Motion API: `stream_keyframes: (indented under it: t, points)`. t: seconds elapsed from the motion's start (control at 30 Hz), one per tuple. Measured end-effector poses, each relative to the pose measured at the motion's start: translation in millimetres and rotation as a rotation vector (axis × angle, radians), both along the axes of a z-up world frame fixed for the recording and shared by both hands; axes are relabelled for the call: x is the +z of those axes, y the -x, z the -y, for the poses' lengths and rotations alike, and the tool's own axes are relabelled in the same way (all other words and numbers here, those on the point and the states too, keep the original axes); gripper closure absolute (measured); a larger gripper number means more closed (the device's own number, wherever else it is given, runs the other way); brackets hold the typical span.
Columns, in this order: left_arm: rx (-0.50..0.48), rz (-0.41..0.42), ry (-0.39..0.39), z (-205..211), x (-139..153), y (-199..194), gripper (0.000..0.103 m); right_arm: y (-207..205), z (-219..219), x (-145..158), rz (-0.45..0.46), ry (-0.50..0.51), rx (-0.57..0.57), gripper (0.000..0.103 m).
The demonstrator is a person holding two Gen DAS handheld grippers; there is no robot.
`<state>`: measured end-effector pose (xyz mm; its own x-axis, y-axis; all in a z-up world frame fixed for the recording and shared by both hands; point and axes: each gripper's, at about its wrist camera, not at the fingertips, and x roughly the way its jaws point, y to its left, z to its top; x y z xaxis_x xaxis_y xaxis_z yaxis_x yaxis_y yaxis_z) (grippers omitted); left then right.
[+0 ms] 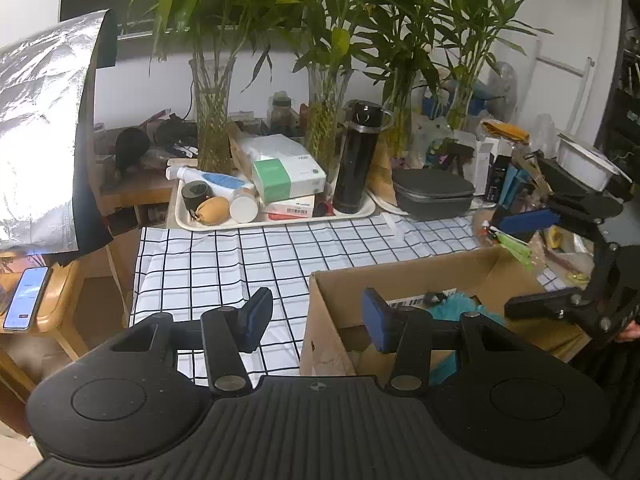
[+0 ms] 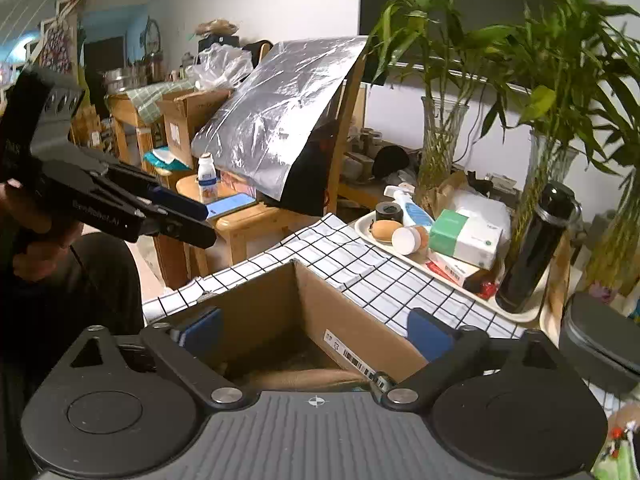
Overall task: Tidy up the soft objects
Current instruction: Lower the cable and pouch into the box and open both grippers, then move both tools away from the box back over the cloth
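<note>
An open cardboard box (image 1: 404, 276) stands on the checkered tablecloth (image 1: 224, 256). A teal fluffy soft object (image 1: 452, 306) lies inside it. My left gripper (image 1: 318, 316) is open and empty, astride the box's left wall. My right gripper (image 2: 316, 330) is open and empty above the same box (image 2: 320, 300); it also shows in the left wrist view (image 1: 540, 264), open, at the box's right side. The left gripper shows in the right wrist view (image 2: 188, 216), held in a hand at the left.
A white tray (image 1: 276, 220) at the back holds a black flask (image 1: 356, 156), tissue boxes (image 1: 288, 176), bottles and a tan pouch (image 1: 212, 210). Vases of bamboo (image 1: 212, 120) stand behind. A grey case (image 1: 432, 194) lies right. A phone (image 1: 24, 298) rests on a wooden stool left.
</note>
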<state>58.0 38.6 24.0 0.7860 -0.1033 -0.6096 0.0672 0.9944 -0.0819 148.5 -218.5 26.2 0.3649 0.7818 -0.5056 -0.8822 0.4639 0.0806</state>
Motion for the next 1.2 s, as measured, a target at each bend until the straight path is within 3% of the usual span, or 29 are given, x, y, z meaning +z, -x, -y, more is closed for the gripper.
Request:
stream_keyframes:
  t: [0.37, 0.83, 0.87, 0.93, 0.97, 1.2]
  points:
    - [-0.003, -0.034, -0.003, 4, -7, -7, 0.055, -23, 22, -17, -0.066, 0.095, -0.191, 0.000]
    - [-0.049, -0.076, -0.085, 29, -15, -21, 0.053, -32, 42, -31, -0.117, 0.153, -0.277, 0.000]
    - [-0.048, -0.082, -0.094, 31, -16, -23, 0.053, -33, 43, -32, -0.122, 0.156, -0.284, 0.000]
    - [-0.044, -0.091, -0.111, 33, -18, -24, 0.031, -35, 45, -35, -0.134, 0.167, -0.301, 0.000]
    - [-0.038, -0.087, -0.120, 34, -18, -24, 0.028, -37, 45, -36, -0.140, 0.175, -0.310, 0.000]
    - [-0.045, -0.135, -0.123, 36, -22, -31, 0.026, -50, 52, -49, -0.226, 0.227, -0.387, 0.000]
